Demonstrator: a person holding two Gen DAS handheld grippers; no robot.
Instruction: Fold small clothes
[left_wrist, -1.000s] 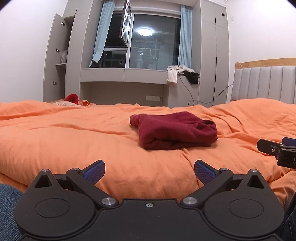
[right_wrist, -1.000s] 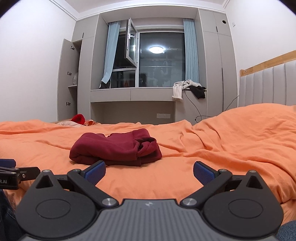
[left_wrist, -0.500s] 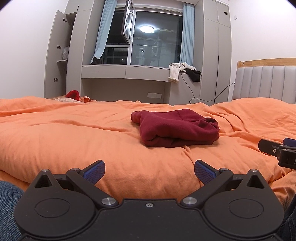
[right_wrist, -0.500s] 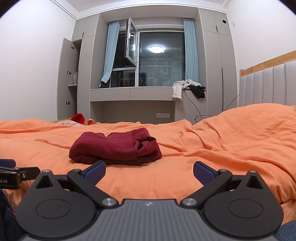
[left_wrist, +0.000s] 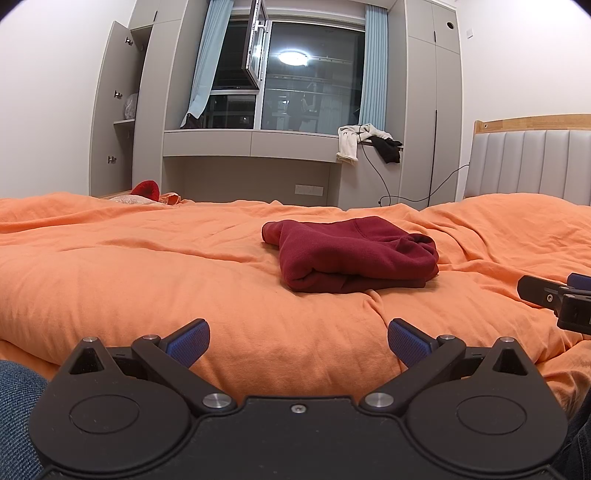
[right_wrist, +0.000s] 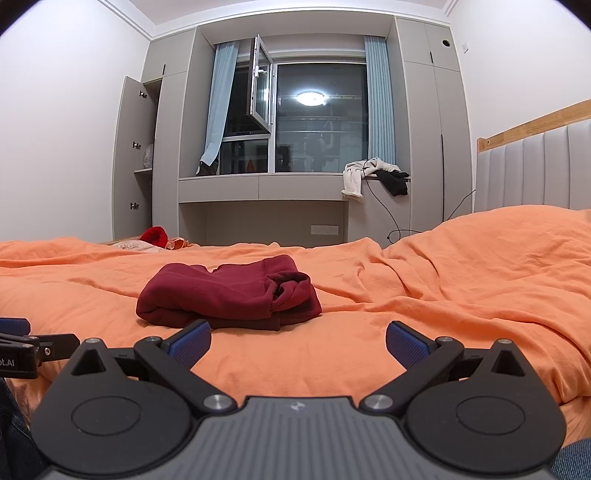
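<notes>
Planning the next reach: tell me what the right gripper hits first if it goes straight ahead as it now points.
Probably the orange duvet: the right gripper, open, points just right of the folded maroon garment. Depth is unclear.

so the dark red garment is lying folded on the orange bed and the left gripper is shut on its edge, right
Not quite. The dark red garment does lie folded on the orange bed, but the left gripper is open and short of it, holding nothing, as the left wrist view shows.

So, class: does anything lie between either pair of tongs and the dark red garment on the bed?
Nothing visible does. Only bare orange bedcover separates the open left tongs and open right tongs from the dark red garment.
</notes>
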